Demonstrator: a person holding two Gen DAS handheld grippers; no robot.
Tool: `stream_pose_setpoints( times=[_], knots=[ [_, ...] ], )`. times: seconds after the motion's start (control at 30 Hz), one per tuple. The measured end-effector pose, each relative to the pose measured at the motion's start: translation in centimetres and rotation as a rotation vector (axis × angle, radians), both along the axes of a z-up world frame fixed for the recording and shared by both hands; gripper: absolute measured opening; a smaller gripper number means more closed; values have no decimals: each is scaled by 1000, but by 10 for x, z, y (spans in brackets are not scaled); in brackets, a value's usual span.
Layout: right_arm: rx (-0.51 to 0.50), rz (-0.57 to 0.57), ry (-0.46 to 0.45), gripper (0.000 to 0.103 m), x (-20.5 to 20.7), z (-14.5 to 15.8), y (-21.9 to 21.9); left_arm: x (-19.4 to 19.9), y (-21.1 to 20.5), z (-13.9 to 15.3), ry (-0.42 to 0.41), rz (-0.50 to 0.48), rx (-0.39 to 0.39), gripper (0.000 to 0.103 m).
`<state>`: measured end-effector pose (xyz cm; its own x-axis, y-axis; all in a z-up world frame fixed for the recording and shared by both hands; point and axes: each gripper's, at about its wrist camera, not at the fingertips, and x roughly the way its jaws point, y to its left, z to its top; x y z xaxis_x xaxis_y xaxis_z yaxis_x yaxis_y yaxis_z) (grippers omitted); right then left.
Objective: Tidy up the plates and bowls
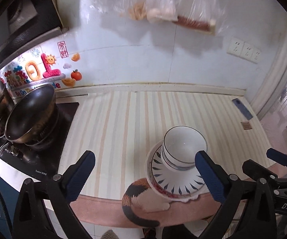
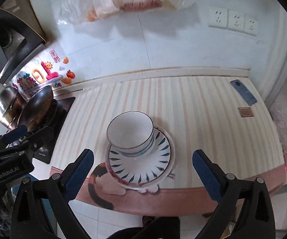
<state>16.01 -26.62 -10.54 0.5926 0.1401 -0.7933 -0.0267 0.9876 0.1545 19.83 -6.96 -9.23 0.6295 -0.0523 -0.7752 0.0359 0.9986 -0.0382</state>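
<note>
On counter | bowls atop plates | both jaws spread

- The left tongs are spread wide, blue-padded fingers well apart, nothing between them.
- The right tongs are spread just as wide, holding nothing.
- Both point forward and down, held level side by side.
- From the left view, the right tongs sit just beside; from the right view, the left tongs too.

Black grippers (blue-padded jaws)
</note>
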Motion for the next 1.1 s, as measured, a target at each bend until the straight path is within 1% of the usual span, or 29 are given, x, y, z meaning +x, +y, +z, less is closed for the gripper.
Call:
stream_pose_setpoints(
  times=[0.07, 0.17, 0.3, 0.43, 0.57, 0.87, 0.97, 1.1],
  knots=[
    [-15, -14, -19, 101, -21, 12, 5, -16, 6, 9, -13, -3, 4, 103],
    [-31, -23, -51, 101, -53, 31, 15, -41, 9, 20, -25, -8, -22, 103],
    [-38, -25, -89, 101, -94, 52, 23, -73, 12, 33, -70, 2, -23, 103],
    [-43, -22, -124, 101, -130, 68, 26, -105, 14, 44, -96, 13, -31, 103],
    [-43, -6, -145, 101, -162, 77, 27, -142, 16, 53, -128, 35, -5, 103],
    [-43, 47, -157, 102, -240, 90, 36, -224, 23, 70, -163, 113, 1, 103],
    [-52, 48, -171, 102, -265, 97, 39, -244, 26, 76, -171, 121, 0, 103],
    [-61, 43, -194, 102, -289, 106, 42, -265, 30, 80, -183, 126, -3, 103]
  ],
)
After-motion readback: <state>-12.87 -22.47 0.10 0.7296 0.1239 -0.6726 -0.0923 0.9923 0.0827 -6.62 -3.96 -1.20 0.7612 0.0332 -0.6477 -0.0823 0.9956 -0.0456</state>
